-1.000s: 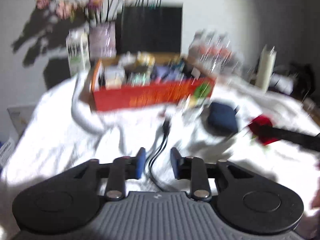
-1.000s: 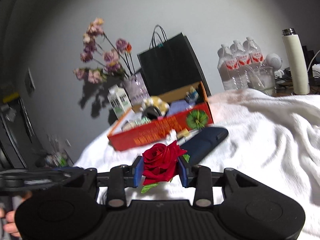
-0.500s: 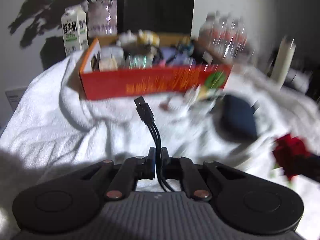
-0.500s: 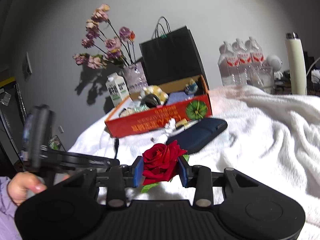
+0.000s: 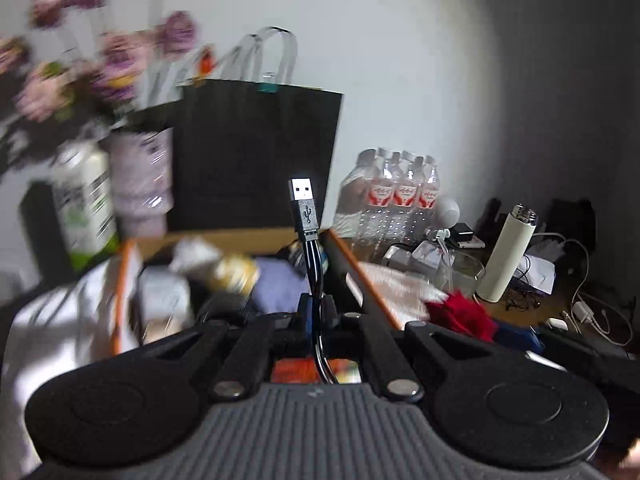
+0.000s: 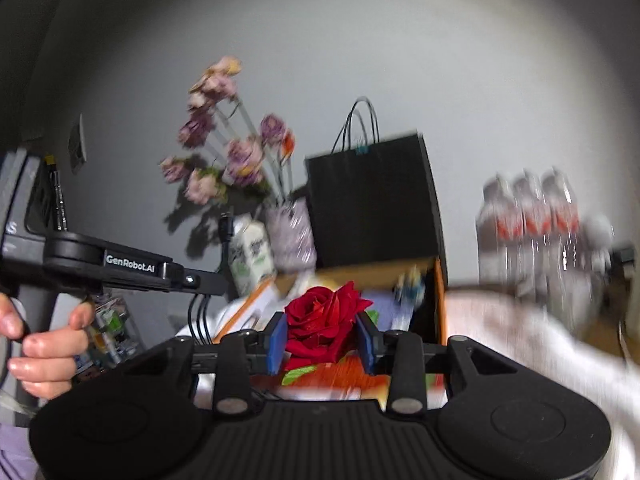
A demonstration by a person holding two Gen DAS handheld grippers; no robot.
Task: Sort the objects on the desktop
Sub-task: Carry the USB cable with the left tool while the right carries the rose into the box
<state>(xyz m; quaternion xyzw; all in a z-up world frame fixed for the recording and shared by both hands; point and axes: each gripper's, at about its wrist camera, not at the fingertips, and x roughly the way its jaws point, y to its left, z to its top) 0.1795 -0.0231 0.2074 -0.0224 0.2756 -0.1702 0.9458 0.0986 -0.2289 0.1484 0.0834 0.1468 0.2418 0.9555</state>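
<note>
My left gripper (image 5: pixel 316 314) is shut on a black USB cable (image 5: pixel 306 216) whose plug stands upright above the orange box (image 5: pixel 360 280). The box holds several small items. My right gripper (image 6: pixel 322 338) is shut on a red rose (image 6: pixel 324 316) and holds it raised in front of the same box (image 6: pixel 438 292). The rose also shows in the left wrist view (image 5: pixel 460 314), to the right of the box. The left gripper and the hand holding it show at the left of the right wrist view (image 6: pixel 132 266).
Behind the box stand a black paper bag (image 5: pixel 256 152), a vase of pink flowers (image 6: pixel 288 236), a milk carton (image 6: pixel 250 254) and a pack of water bottles (image 5: pixel 392 196). A white flask (image 5: pixel 508 256) and cables lie at the right. A white towel (image 6: pixel 520 328) covers the surface.
The left gripper closed on the USB cable and lifted it toward the box. The right gripper rose and moved closer to the box with the rose still in it.
</note>
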